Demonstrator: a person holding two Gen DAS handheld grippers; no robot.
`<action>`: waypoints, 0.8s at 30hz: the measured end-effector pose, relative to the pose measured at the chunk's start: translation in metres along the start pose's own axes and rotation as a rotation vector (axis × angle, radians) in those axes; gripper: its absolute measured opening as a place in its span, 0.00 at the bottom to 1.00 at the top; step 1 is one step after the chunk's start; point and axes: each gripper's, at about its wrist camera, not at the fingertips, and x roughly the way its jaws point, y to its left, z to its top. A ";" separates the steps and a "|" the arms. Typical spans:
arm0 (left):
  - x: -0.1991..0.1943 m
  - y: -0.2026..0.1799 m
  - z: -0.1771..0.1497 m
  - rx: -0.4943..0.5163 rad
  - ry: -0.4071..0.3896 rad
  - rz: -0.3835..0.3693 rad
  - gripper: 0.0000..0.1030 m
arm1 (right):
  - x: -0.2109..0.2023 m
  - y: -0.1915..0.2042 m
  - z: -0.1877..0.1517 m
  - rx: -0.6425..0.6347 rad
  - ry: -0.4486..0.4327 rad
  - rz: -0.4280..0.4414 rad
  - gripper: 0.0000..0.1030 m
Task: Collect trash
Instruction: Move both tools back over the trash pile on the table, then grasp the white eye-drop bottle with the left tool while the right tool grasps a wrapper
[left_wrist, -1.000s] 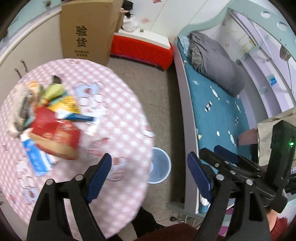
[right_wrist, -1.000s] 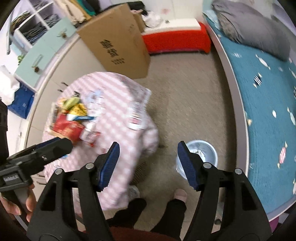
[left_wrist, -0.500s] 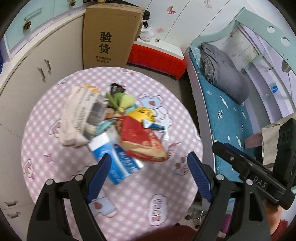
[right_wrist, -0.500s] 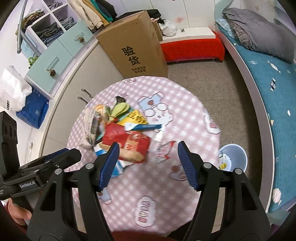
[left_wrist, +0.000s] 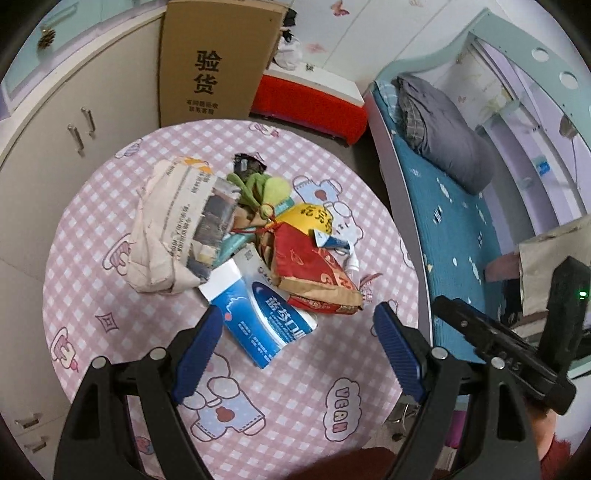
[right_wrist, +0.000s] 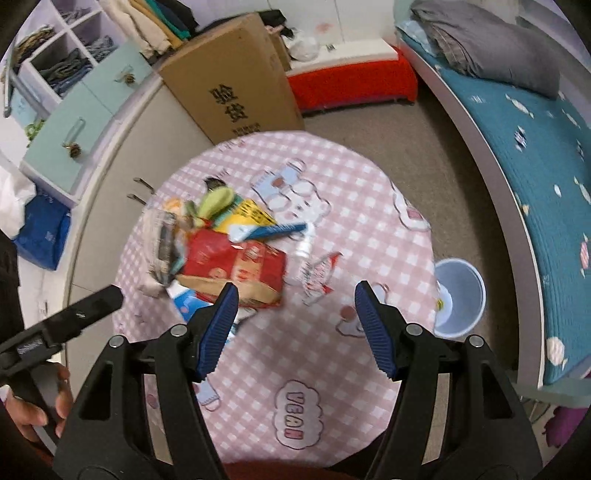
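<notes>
Both grippers have swung from floor and bed to hover over the round table (left_wrist: 92, 288), so picking can begin. The left gripper (left_wrist: 299, 347) gapes empty, with the trash pile (left_wrist: 243, 243) at twelve o'clock; the right gripper (right_wrist: 295, 326) is also apart, holding nothing, the bin (right_wrist: 460, 295) at three o'clock. The cardboard box (left_wrist: 214, 62) reads 验货; the cloth, "VEGAN", probably.

The near half of the bench (left_wrist: 280, 402) is bare, open to either tongs. The trash pile (left_wrist: 236, 240) crowds its middle. Behind stands a carton (left_wrist: 214, 62), a cabinet (left_wrist: 55, 122) left, the bed (right_wrist: 535, 155) right, and a bin (right_wrist: 460, 299) between bench and bed.
</notes>
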 end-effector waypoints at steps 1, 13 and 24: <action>0.003 0.000 0.000 0.002 0.007 0.007 0.79 | 0.006 -0.003 -0.001 0.003 0.013 -0.002 0.63; 0.038 -0.013 0.023 0.045 0.055 0.092 0.79 | 0.083 -0.019 0.000 -0.014 0.162 -0.007 0.54; 0.075 -0.042 0.049 0.130 0.098 0.125 0.79 | 0.120 -0.016 0.009 -0.135 0.206 0.009 0.43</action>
